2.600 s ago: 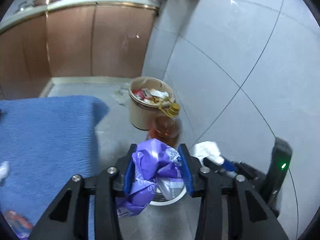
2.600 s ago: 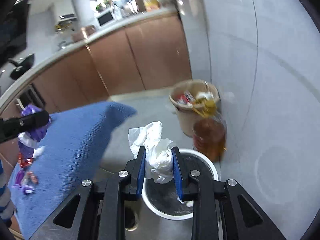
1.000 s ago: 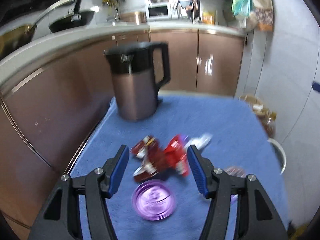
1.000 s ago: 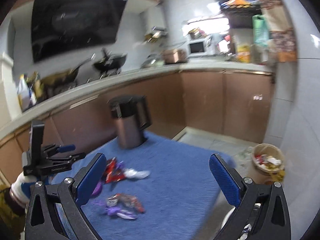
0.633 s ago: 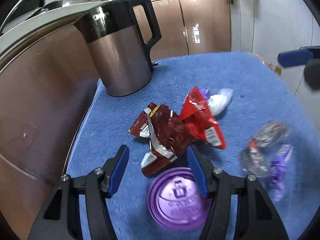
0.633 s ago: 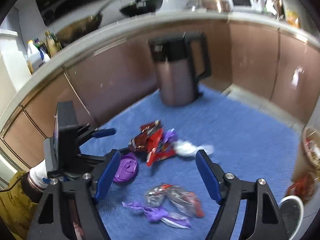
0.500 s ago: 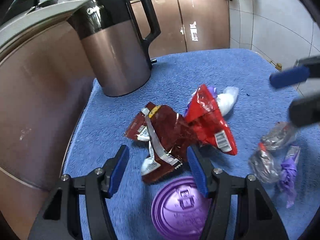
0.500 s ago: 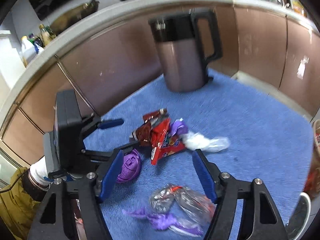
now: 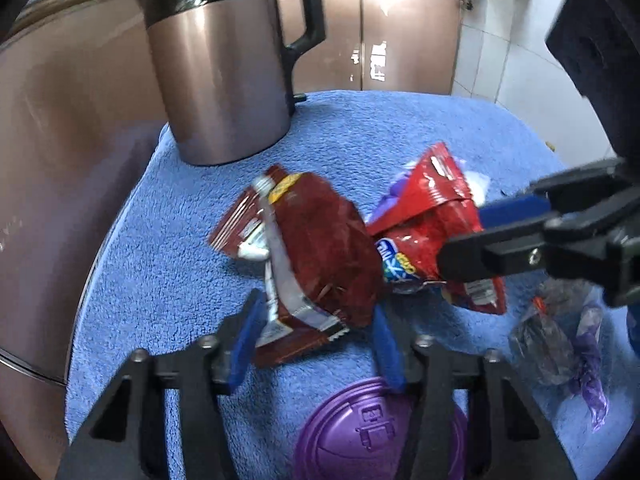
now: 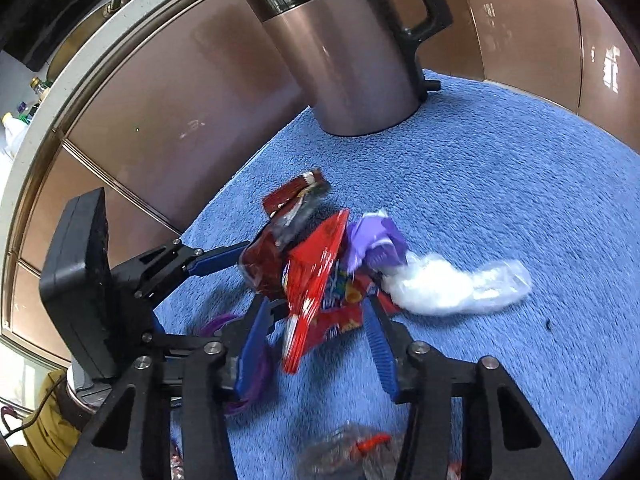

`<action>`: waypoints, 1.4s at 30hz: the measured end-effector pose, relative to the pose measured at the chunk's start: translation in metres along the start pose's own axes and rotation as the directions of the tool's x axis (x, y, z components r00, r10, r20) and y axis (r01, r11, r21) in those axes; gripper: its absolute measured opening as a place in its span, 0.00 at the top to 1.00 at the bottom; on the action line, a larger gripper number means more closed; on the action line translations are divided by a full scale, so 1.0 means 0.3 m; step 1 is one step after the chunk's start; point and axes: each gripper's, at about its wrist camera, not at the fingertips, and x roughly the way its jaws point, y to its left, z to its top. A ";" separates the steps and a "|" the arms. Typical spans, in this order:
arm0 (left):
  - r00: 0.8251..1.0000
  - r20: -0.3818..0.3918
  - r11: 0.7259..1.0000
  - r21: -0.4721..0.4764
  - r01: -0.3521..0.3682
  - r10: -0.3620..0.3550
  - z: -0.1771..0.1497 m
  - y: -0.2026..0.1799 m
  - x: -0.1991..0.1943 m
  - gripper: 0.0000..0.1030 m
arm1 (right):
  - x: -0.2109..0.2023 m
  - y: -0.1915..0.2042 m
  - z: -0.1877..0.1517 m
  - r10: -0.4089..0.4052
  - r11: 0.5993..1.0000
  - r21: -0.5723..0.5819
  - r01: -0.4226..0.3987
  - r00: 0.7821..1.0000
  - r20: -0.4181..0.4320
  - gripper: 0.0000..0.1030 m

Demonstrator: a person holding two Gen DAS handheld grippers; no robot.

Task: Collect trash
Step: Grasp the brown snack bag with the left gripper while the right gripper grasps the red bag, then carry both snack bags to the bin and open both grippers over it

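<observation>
Covering the work surface is a blue terry towel (image 9: 360,136), and behind it runs a row of copper-brown cabinet doors (image 9: 408,36) under a pale countertop (image 10: 60,80); white wall tiles (image 9: 516,60) close the room on the right side of the left wrist view. One kettle (image 9: 216,72), copper-bodied with a black top and handle, stands on the far part of the towel.

The trash lies in a loose cluster on the towel nearer than the kettle. Counted: one dark red wrapper (image 9: 316,248), one bright red snack bag (image 9: 432,232) touching it, one purple wrapper (image 10: 376,240) tucked behind the bag, one white crumpled plastic piece (image 10: 452,284) just beside that, one purple lid (image 9: 376,432) flat on the towel, and a clear-and-purple crumpled wrapper (image 9: 560,340) off to the right.

Two grippers are in view. The left gripper (image 9: 316,344) has its jaws spread, straddling the lower end of the dark red wrapper without pinching it. The right gripper (image 10: 316,340) also has its jaws parted, with the bright red snack bag sitting between its blue pads, not squeezed.
</observation>
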 end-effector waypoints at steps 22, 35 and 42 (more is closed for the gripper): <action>0.973 0.229 0.979 -0.201 0.018 0.029 -0.049 0.026 -0.450 0.90 | -0.380 0.150 -0.100 0.116 0.990 -0.099 -0.096 0.970 0.215 0.91; 0.907 0.392 0.958 -0.167 0.234 -0.154 -0.001 -0.183 -0.736 0.91 | -0.801 0.110 -0.284 0.042 0.993 -0.115 0.012 0.892 0.450 0.91; 0.901 0.359 0.960 -0.037 0.277 -0.246 0.141 -0.474 -0.737 0.91 | -0.994 -0.050 -0.431 -0.073 0.994 -0.024 0.103 0.829 0.555 0.91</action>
